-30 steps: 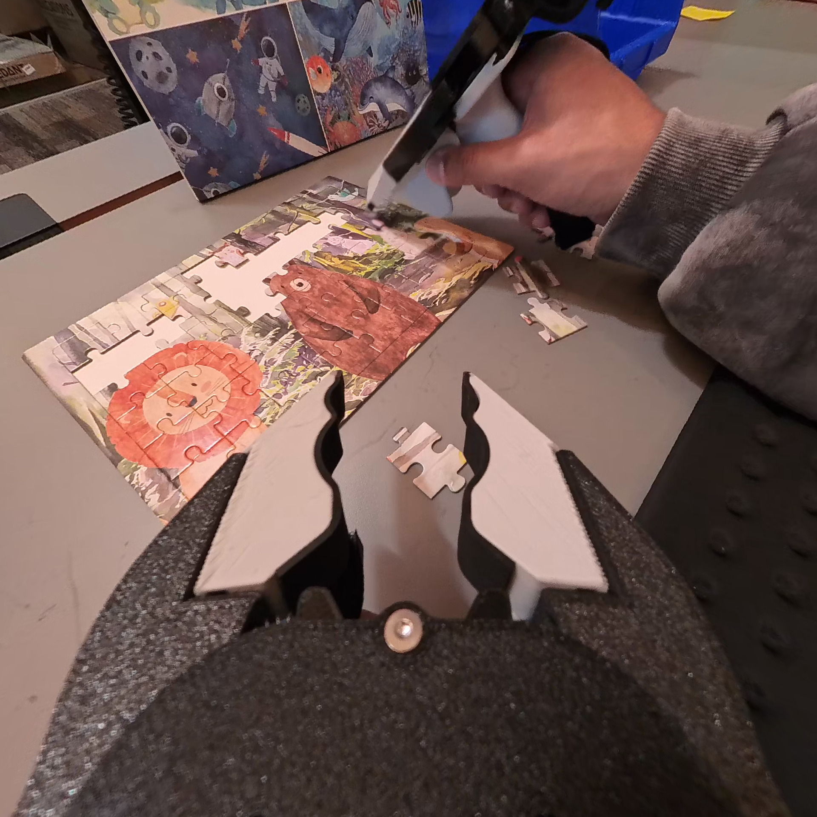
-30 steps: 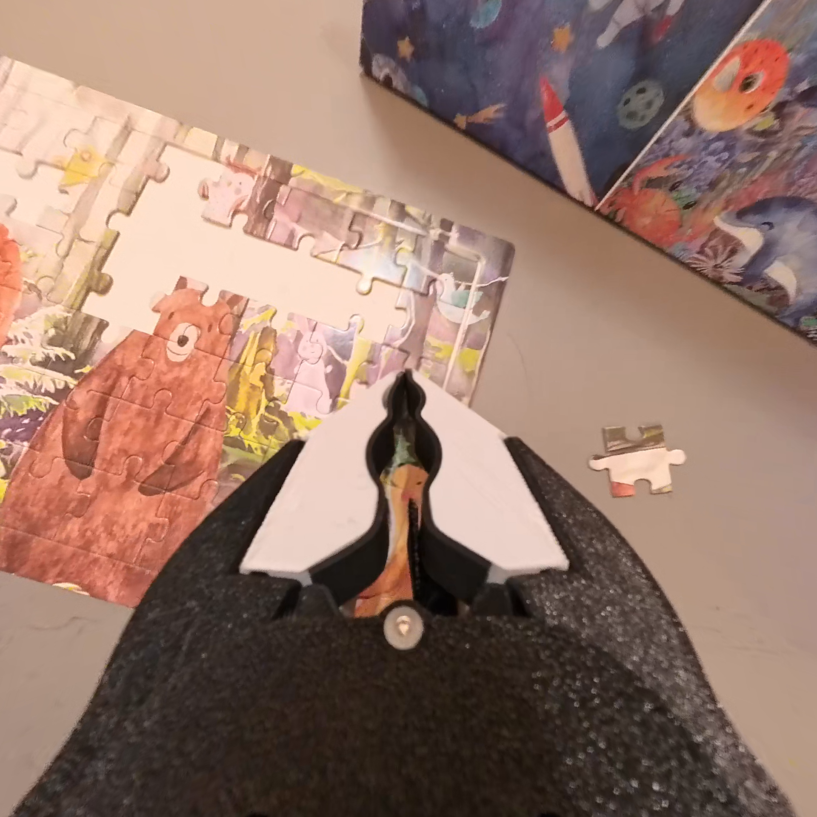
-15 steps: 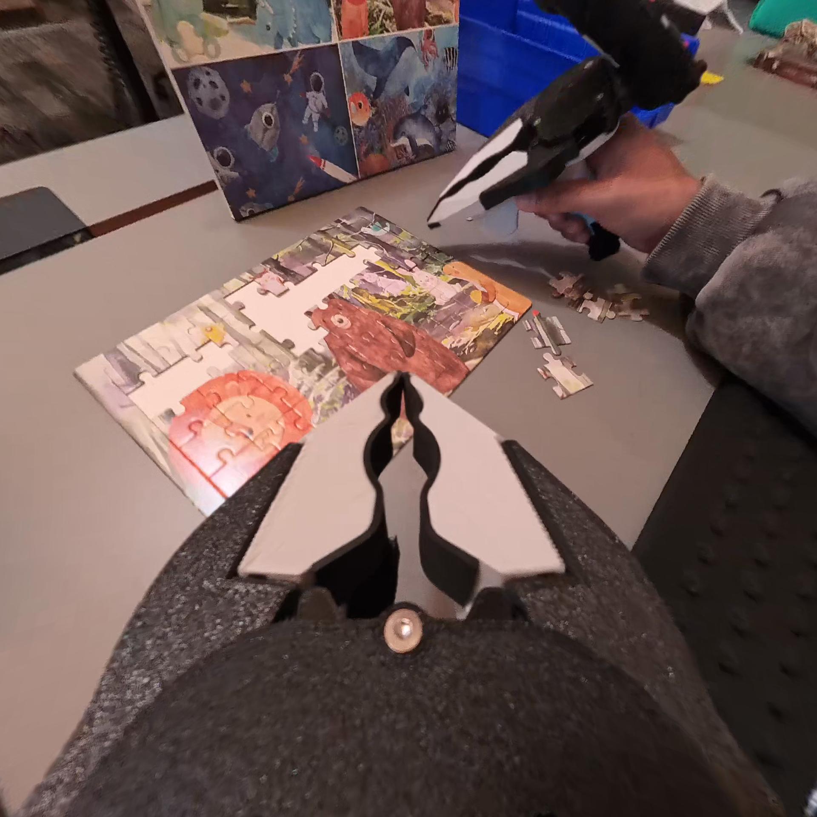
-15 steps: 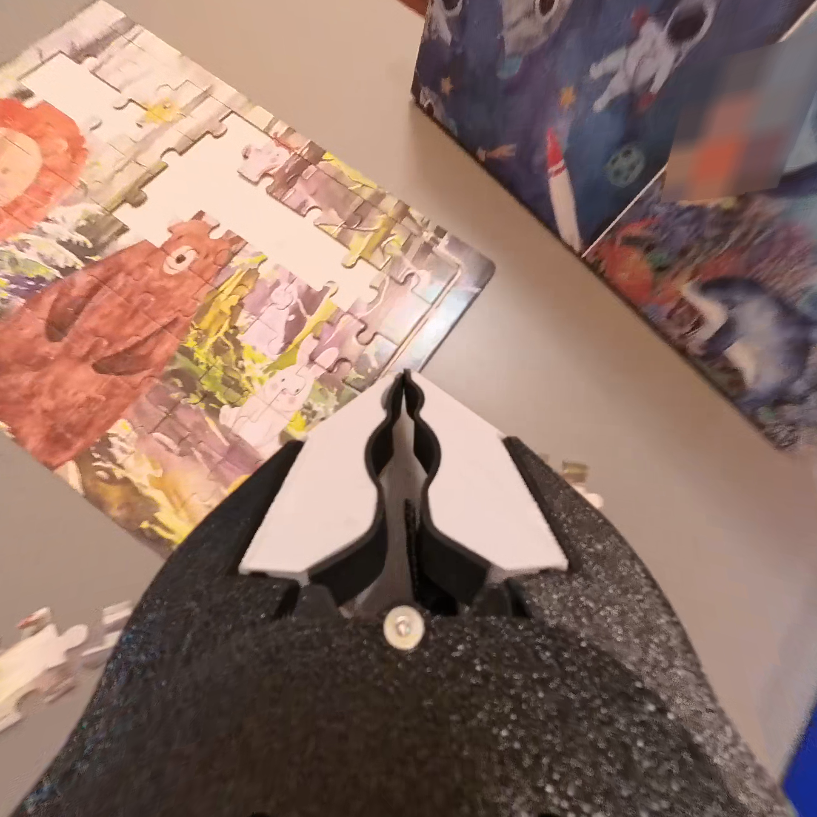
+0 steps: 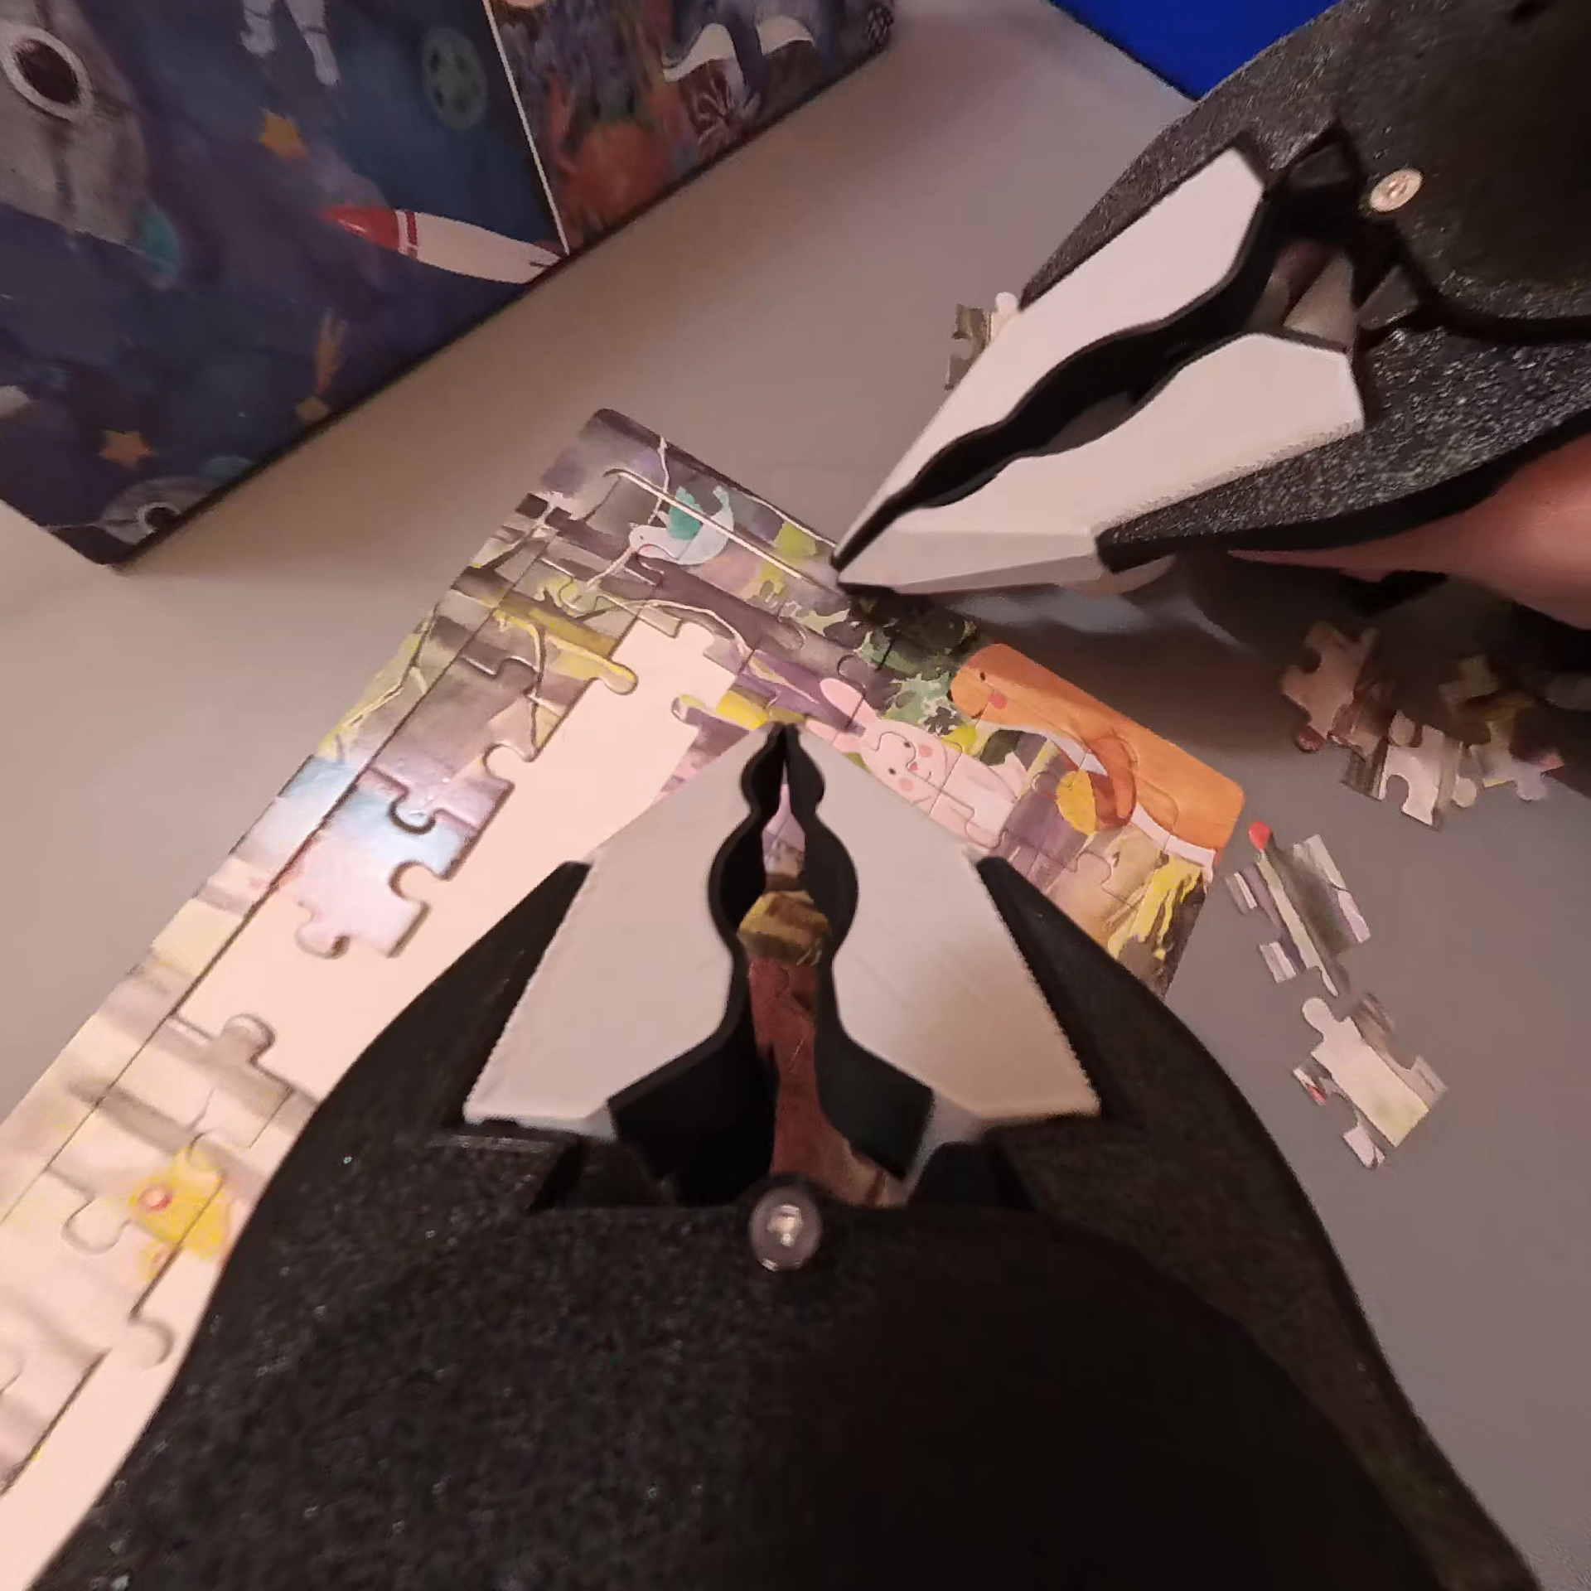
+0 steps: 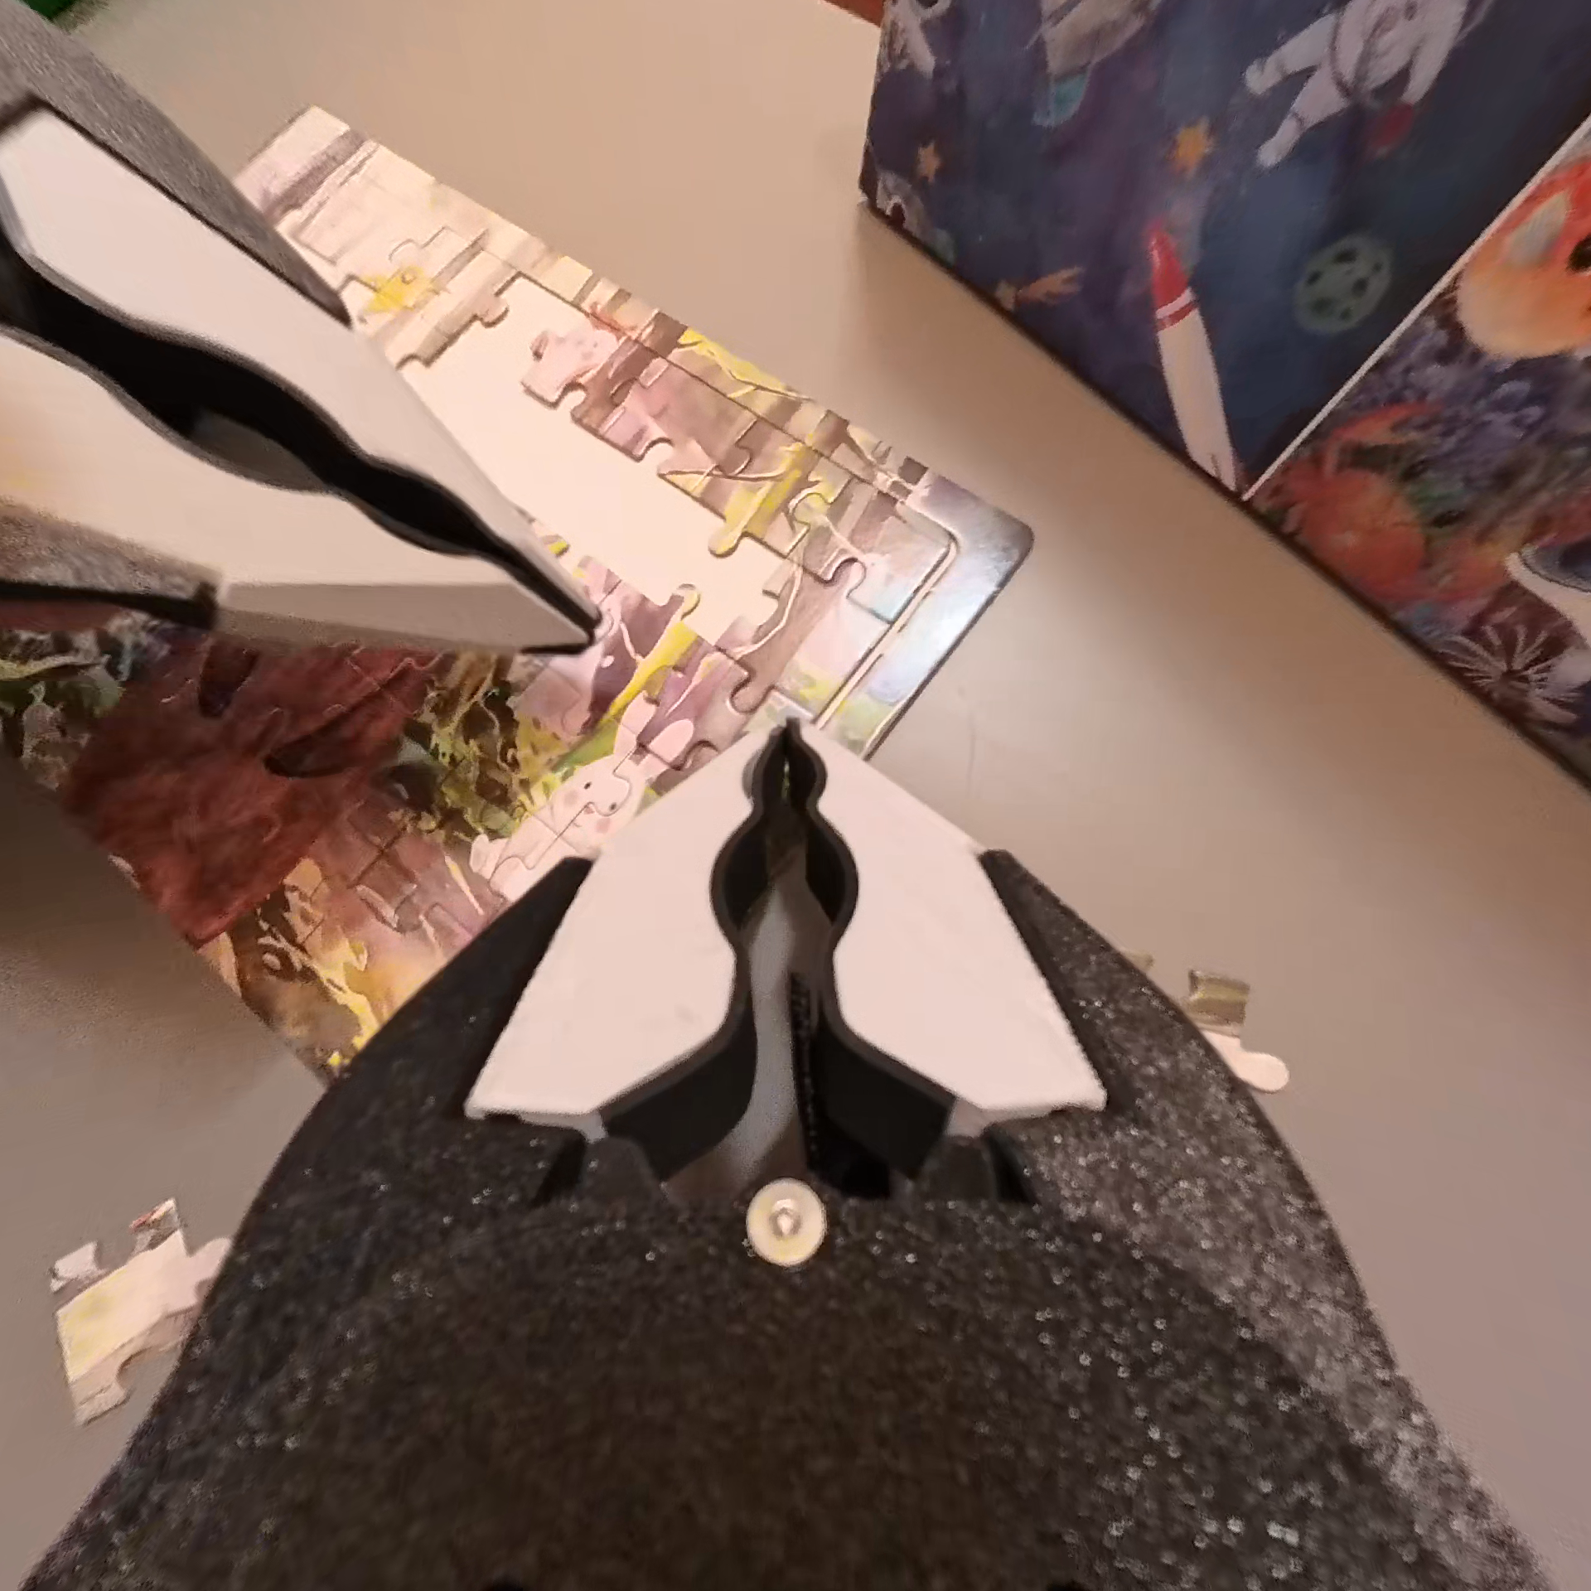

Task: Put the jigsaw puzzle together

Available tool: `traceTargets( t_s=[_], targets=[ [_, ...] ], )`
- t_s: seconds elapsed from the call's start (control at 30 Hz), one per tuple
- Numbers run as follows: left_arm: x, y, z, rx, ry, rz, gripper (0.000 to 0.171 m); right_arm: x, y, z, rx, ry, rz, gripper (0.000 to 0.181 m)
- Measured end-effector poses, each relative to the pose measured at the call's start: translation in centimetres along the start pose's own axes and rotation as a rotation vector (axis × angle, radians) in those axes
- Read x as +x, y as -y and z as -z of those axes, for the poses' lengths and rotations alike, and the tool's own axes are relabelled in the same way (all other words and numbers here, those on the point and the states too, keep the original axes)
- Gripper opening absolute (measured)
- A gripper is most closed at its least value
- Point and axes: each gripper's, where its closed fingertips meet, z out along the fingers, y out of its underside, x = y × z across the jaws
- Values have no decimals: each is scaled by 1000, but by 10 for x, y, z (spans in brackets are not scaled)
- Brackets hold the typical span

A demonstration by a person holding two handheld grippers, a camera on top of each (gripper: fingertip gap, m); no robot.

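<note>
The jigsaw puzzle (image 5: 1016, 758) lies flat on the grey table (image 5: 775, 344), partly filled in: a bear, a rabbit and an orange animal are pieced together, and a long pale strip of bare backing runs through the upper rows.

The left claw (image 5: 783, 732) hangs low over the middle of the puzzle, its tips pinched together just at the lower edge of that bare strip, beside the rabbit. Nothing can be made out between its tips, though they are too tight together to be sure; through the wider gaps farther back only the puzzle picture below shows.

The right claw (image 5: 848, 564) comes in from the right side, also closed down to a thin slit, with its tip on or just above the puzzle's upper edge near the far right corner. In the right wrist view its tips (image 6: 788, 732) sit over that same corner region, and the left claw (image 6: 577, 637) points in from the left with its tip over the assembled pieces. I cannot tell whether either tip touches the puzzle.

Loose pieces (image 5: 1369, 1085) lie on the table just past the puzzle's right end, with a small heap (image 5: 1412, 732) farther along near the person's hand (image 5: 1481, 551). A picture-covered box (image 5: 258, 215) stands behind the puzzle.
</note>
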Motion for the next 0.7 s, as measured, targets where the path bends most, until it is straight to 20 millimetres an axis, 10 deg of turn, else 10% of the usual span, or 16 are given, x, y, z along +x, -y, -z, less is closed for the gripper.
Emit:
traceTargets(
  t_s=[0.7],
  targets=[
    [0, -2, -28, 9, -7, 15, 0, -15, 6, -8, 12, 24, 29, 0]
  ],
)
